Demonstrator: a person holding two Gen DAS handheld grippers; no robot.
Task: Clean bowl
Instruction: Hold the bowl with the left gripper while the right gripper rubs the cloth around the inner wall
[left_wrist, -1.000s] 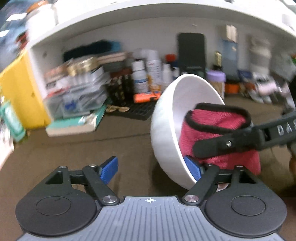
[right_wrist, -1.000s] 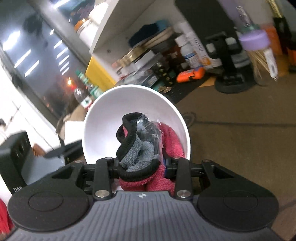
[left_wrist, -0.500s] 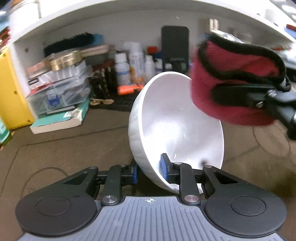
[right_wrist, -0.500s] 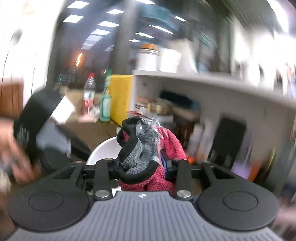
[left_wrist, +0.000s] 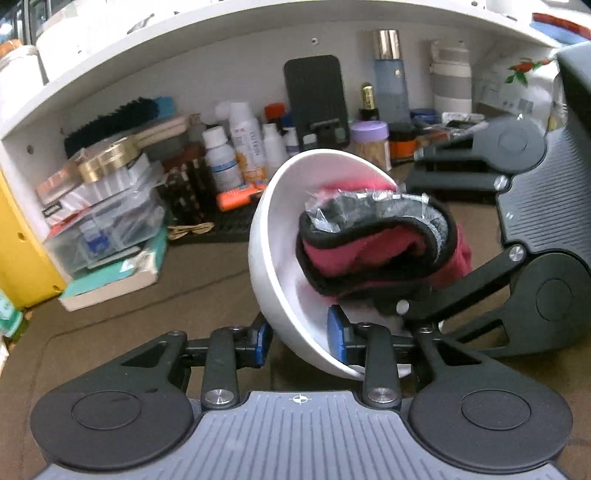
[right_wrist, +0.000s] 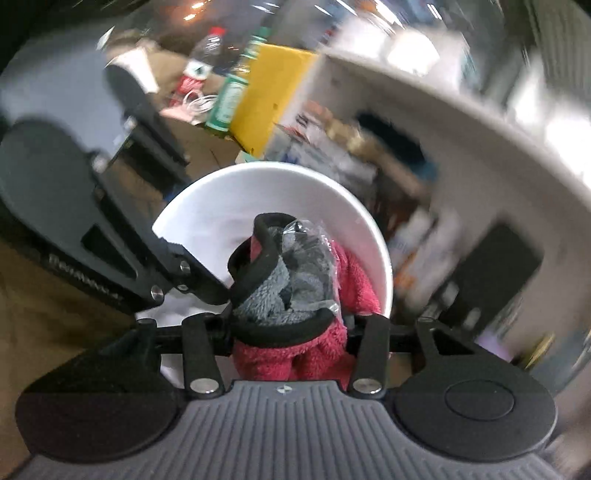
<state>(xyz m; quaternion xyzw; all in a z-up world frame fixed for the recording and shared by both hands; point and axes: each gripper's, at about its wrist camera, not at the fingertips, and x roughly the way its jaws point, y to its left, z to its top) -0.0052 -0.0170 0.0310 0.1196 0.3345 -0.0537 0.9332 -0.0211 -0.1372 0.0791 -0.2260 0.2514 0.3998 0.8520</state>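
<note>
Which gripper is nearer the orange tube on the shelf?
Left. The left gripper, clamping the white bowl, faces the orange tube; the right gripper holds the red cloth further right.

The left wrist camera looked forward along its fingers from very near the white bowl (left_wrist: 280, 266), facing the cluttered shelf (left_wrist: 229, 55) at 12 o'clock. The right wrist camera, equally near, faced into the same bowl (right_wrist: 266, 199), with the shelf at 2 o'clock, blurred. Both views shared the bowl, the red cloth (left_wrist: 351, 254) and the shelf.

Left gripper (left_wrist: 301, 338) fingers clamped; right gripper (right_wrist: 290, 325) fingers closed, angled leftward.
</note>
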